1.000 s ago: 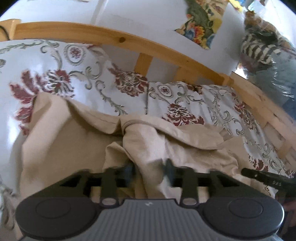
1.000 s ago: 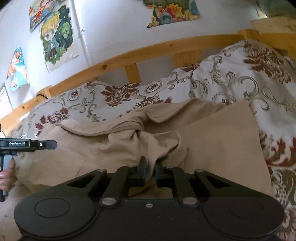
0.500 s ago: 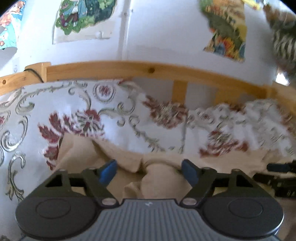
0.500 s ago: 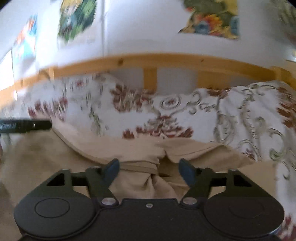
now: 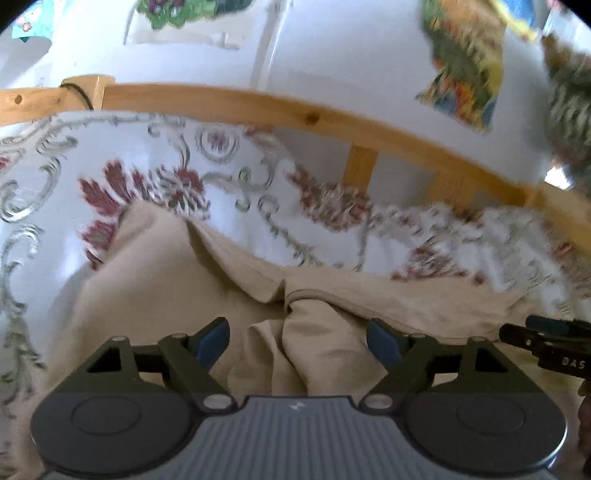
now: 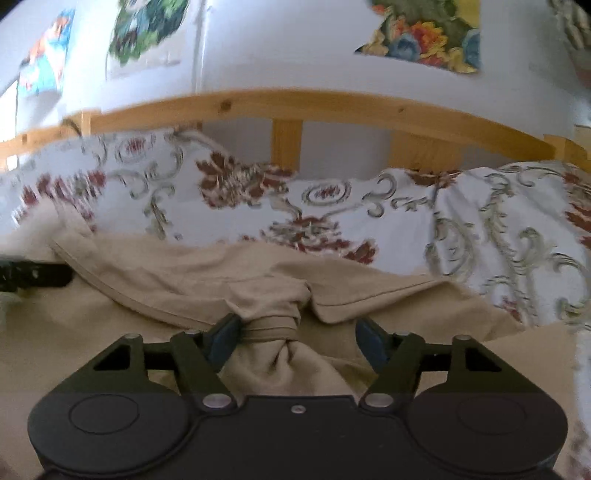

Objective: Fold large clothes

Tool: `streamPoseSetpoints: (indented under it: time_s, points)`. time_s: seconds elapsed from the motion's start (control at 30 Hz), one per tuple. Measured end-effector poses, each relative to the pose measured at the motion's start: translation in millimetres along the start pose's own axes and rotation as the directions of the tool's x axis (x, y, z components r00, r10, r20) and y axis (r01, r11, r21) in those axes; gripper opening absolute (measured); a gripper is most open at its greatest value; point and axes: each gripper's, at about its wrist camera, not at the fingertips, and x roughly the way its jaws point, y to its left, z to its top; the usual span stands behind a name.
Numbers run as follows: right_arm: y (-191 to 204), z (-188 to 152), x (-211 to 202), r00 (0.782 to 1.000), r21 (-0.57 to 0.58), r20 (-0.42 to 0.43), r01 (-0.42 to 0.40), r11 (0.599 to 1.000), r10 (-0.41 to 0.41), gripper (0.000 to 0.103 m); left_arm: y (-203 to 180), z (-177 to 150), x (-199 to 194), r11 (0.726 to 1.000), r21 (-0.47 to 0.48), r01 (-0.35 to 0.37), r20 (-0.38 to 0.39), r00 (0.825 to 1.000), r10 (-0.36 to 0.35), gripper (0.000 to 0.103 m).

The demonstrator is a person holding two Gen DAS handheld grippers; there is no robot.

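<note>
A large beige garment (image 5: 159, 280) lies rumpled on the floral bedspread (image 5: 155, 155); it also shows in the right wrist view (image 6: 369, 295). My left gripper (image 5: 298, 338) is open, its blue-padded fingers spread on either side of a bunched fold of the cloth. My right gripper (image 6: 298, 338) is open too, with a twisted bunch of the garment (image 6: 273, 325) between its fingers, touching the left pad. The right gripper's tip (image 5: 546, 343) shows at the right edge of the left wrist view. The left gripper's tip (image 6: 33, 275) shows at the left edge of the right wrist view.
A wooden bed rail (image 5: 332, 125) runs behind the bedspread, also in the right wrist view (image 6: 332, 107). A white wall with colourful posters (image 6: 424, 33) stands behind it. Striped fabric (image 5: 569, 110) hangs at the far right.
Both grippers were shut on the beige cloth a second ago and have opened, letting it drop. Both have lifted and tilted up toward the rail and wall.
</note>
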Motion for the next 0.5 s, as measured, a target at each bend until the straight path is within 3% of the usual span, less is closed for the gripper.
streamPoseSetpoints:
  time_s: [0.13,0.27,0.33,0.5]
  points:
    - [2.5,-5.0,-45.8,1.0,-0.032,0.008,-0.012,0.999,0.012,0.072,-7.1,-8.3,-31.0,0.992,0.097,0.083,-0.025,0.996,-0.081,0.088]
    - [-4.4,-34.7,-43.8,0.987,0.017,-0.13,0.095,0.995,-0.092,0.071,-14.7,-27.2,-18.7,0.977,0.215,0.017,-0.151,0.988,0.016,0.087]
    - [-14.1,-49.4,-39.2,0.986,0.104,-0.152,0.084,0.991,-0.067,0.071,-3.8,-30.3,-10.3,0.987,0.162,0.006,-0.185,0.982,0.025,0.09]
    - [-10.9,-40.7,-54.4,0.992,0.097,-0.104,0.08,0.992,-0.069,0.071,12.1,-21.5,-18.7,0.998,0.059,0.029,-0.216,0.976,-0.016,0.094]
